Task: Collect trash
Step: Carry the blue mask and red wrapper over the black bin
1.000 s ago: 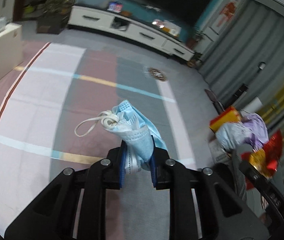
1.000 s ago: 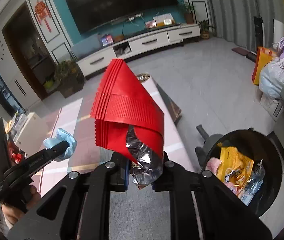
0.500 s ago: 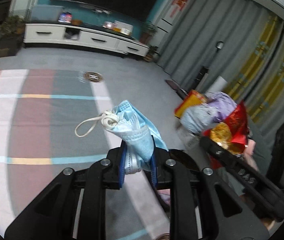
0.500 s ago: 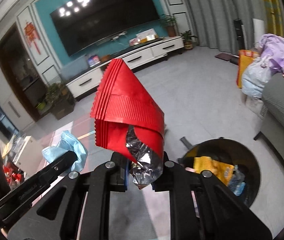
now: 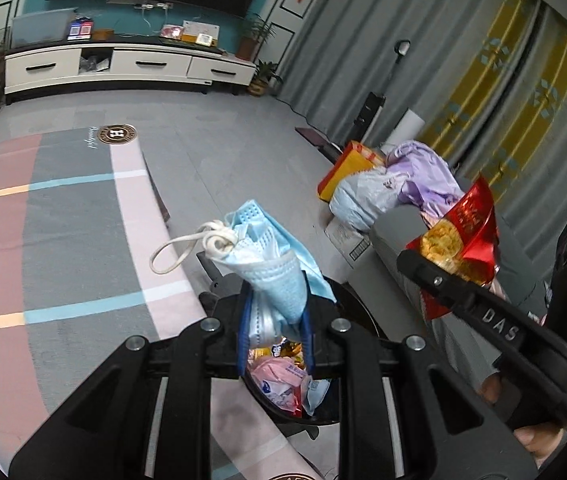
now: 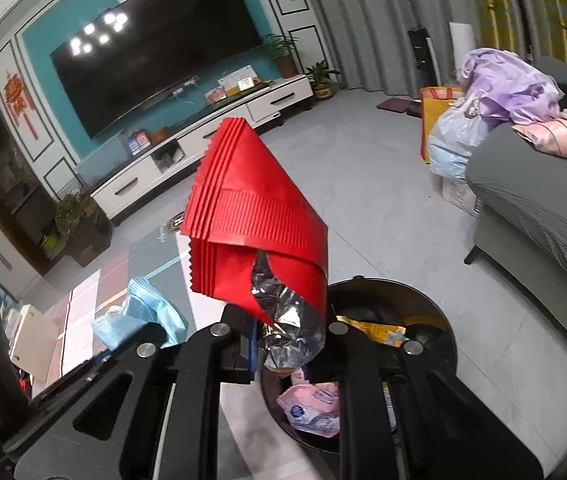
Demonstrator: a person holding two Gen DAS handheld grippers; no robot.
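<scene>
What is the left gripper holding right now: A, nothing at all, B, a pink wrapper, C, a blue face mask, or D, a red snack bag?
C: in the left wrist view the left gripper is shut on a crumpled blue face mask with a white ear loop, above the black trash bin; the red snack bag is in the right gripper.

The open trash bin (image 6: 423, 300) lies clear below; the grey sofa (image 6: 531, 208) crowds its right, seemingly close.
</scene>
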